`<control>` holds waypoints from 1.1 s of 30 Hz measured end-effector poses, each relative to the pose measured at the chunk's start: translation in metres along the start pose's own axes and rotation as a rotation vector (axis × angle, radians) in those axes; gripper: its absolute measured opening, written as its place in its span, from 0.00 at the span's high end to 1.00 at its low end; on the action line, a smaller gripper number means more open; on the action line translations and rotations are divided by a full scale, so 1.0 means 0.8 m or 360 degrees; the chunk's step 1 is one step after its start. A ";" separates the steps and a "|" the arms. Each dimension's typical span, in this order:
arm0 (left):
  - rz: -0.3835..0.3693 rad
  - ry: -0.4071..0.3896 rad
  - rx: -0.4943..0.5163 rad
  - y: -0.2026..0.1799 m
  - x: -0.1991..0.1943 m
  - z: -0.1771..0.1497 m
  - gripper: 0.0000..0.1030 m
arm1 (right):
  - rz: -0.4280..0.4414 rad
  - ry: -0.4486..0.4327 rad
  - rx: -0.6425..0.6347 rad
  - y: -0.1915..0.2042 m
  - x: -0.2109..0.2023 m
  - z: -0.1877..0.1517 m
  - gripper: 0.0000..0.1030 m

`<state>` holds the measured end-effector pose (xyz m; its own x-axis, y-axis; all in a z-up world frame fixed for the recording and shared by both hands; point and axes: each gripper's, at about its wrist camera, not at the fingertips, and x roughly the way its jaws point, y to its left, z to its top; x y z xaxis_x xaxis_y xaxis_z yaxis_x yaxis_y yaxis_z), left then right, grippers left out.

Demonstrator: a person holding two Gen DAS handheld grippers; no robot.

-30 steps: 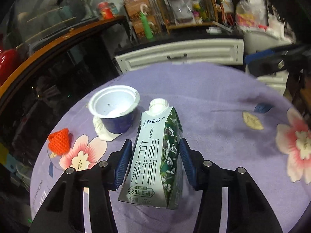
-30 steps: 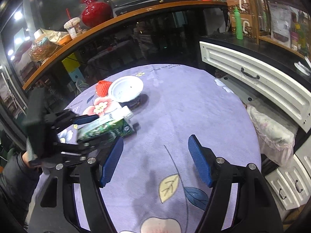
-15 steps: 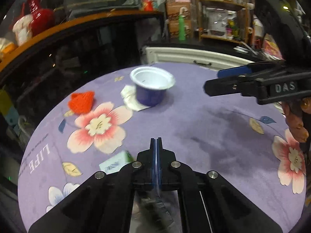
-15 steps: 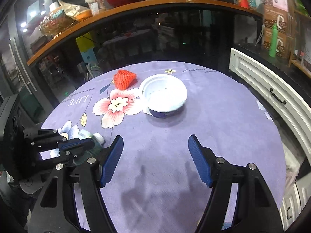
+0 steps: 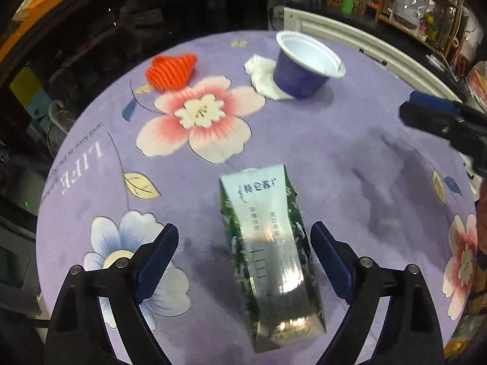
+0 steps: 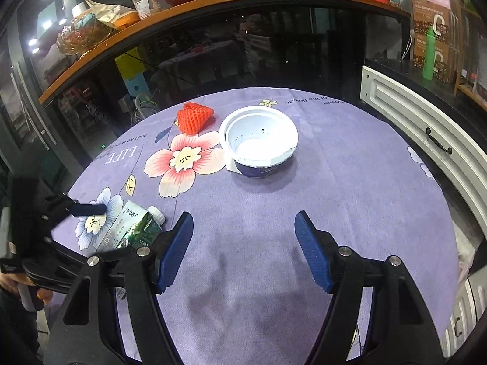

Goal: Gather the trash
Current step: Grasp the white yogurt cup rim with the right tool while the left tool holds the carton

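A green and silver milk carton [image 5: 268, 237] lies on its side on the purple floral tablecloth [image 5: 350, 158], between the spread fingers of my left gripper [image 5: 243, 258], which is open and touches nothing. The carton also shows in the right wrist view [image 6: 134, 228], at the left. An empty blue and white yogurt cup [image 6: 258, 143] stands upright on a crumpled white tissue [image 5: 261, 73]. An orange foam fruit net [image 6: 194, 117] lies beside it. My right gripper [image 6: 243, 249] is open and empty over bare cloth, well short of the cup.
The round table ends close on all sides. A white cabinet with drawers [image 6: 420, 124] stands to the right. A dark glass counter with an orange top [image 6: 194, 9] curves behind the table, carrying a red vase and jars.
My left gripper was shut on the carton, then showed closed and empty with the carton low at the table edge. Now it is open around the lying carton. The right gripper moved nearer the cup.
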<state>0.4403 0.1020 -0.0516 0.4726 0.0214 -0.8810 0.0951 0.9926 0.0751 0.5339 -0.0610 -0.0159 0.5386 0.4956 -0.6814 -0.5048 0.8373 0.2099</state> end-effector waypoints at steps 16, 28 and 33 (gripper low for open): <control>-0.0107 -0.0254 -0.0271 0.023 -0.009 -0.033 0.52 | -0.0125 0.0042 -0.0274 0.038 0.038 0.028 0.33; -0.0089 -0.0579 -0.0375 0.047 -0.034 -0.037 0.52 | -0.0277 0.0197 -0.0516 0.069 0.135 0.083 0.46; -0.0136 -0.0561 -0.0400 0.047 -0.034 -0.040 0.52 | -0.0327 0.0249 -0.0545 0.072 0.160 0.081 0.74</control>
<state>0.4031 0.1422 -0.0399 0.7466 -0.0605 -0.6625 -0.0489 0.9882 -0.1454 0.6171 0.0658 -0.0453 0.5558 0.2635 -0.7885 -0.6067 0.7770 -0.1680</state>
